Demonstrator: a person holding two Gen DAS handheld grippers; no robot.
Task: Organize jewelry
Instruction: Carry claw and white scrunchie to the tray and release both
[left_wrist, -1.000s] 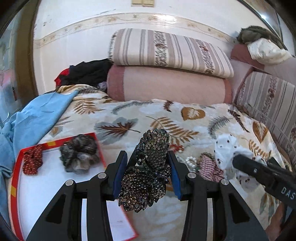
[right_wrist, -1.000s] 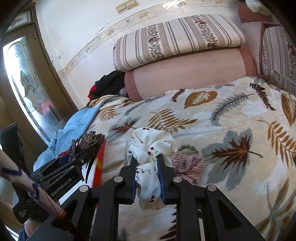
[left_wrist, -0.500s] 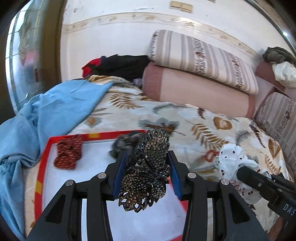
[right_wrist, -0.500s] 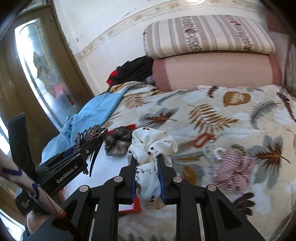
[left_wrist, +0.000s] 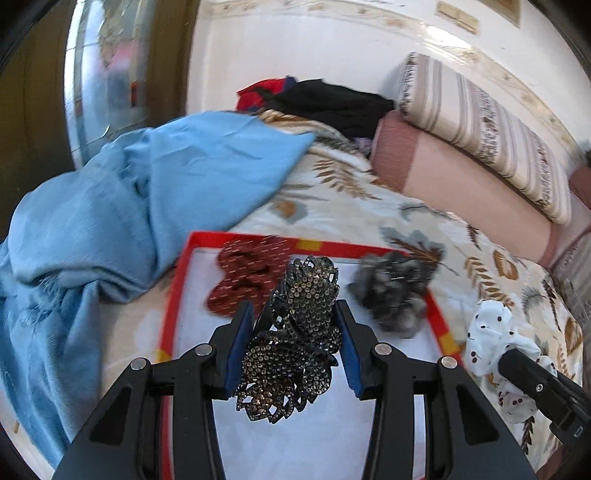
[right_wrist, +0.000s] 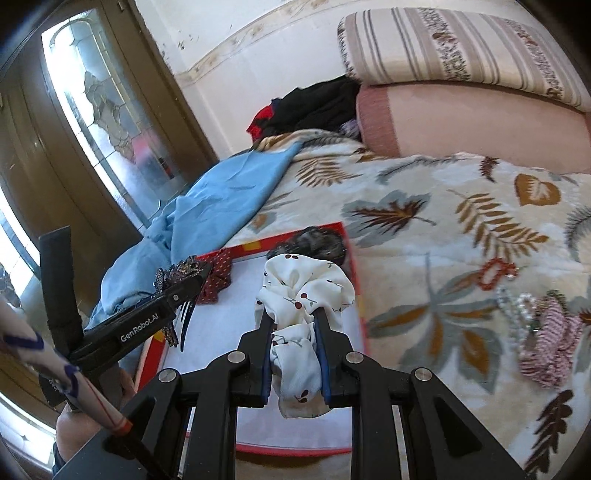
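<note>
Right now the left hand-held gripper (left_wrist: 291, 350) pinches a rhinestone hair claw (left_wrist: 295, 339), long axis pointing away along the fingers, directly above the red-rimmed tray (left_wrist: 173, 295) on the bed. The right hand-held gripper (right_wrist: 293, 347) pinches a cherry-print scrunchie (right_wrist: 304, 291) over the tray's right half. Both are equally close to a drop. The tray's near edge is cut off behind the fingers.

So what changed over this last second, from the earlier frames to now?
Both hand-held grippers swung left, toward the red-edged tray. The left hand-held gripper, shut on the rhinestone hair clip, went from above the bedspread to above the tray; the right hand-held gripper brought the white cherry scrunchie over it. Nothing was let go. The red scrunchie and grey scrunchie stayed on the tray.
</note>
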